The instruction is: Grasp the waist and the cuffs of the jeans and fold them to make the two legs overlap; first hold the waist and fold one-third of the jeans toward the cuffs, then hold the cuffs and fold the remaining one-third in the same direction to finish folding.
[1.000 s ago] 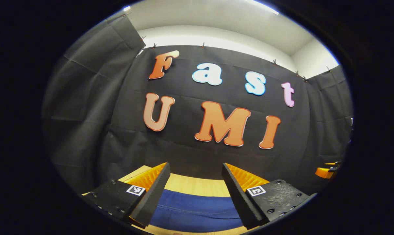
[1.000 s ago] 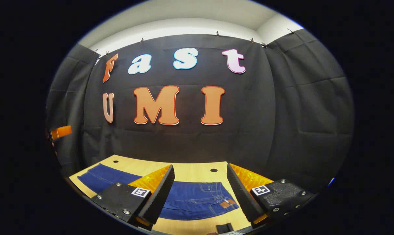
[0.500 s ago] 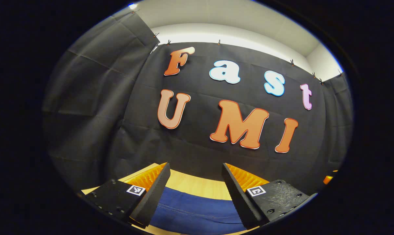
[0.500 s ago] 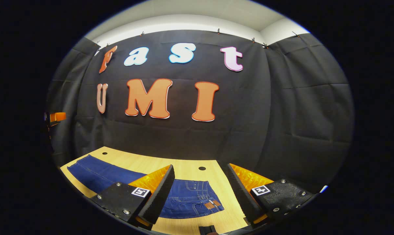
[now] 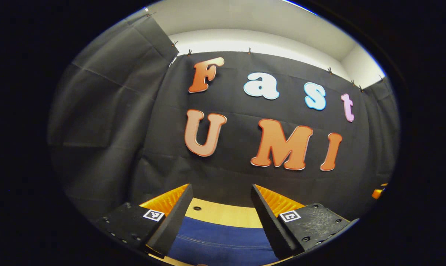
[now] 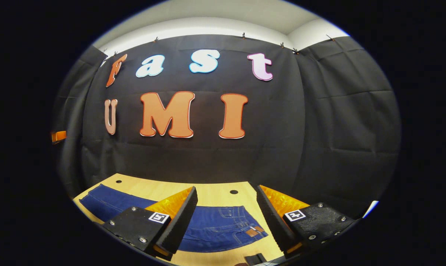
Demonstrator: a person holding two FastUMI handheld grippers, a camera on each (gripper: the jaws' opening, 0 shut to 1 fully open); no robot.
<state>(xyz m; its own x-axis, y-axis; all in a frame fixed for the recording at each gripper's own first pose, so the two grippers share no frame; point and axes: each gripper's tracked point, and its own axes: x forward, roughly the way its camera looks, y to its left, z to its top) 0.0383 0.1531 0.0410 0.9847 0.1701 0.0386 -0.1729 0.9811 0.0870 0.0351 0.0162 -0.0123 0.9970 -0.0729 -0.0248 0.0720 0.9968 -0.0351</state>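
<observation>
Both hand-held grippers wide open, holding nothing: left hand-held gripper [image 5: 221, 221] over the leg end, right hand-held gripper [image 6: 226, 220] above the waist [image 6: 241, 231]. Jeans [image 6: 208, 229] flat on counter [image 6: 212, 192]; likely lining up first grasp.

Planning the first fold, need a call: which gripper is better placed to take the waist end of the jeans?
Right, probably. In the right gripper view the right gripper hangs open over the jeans, the brown waist patch between its fingers. The left gripper, also open, looks at plain leg fabric.
</observation>
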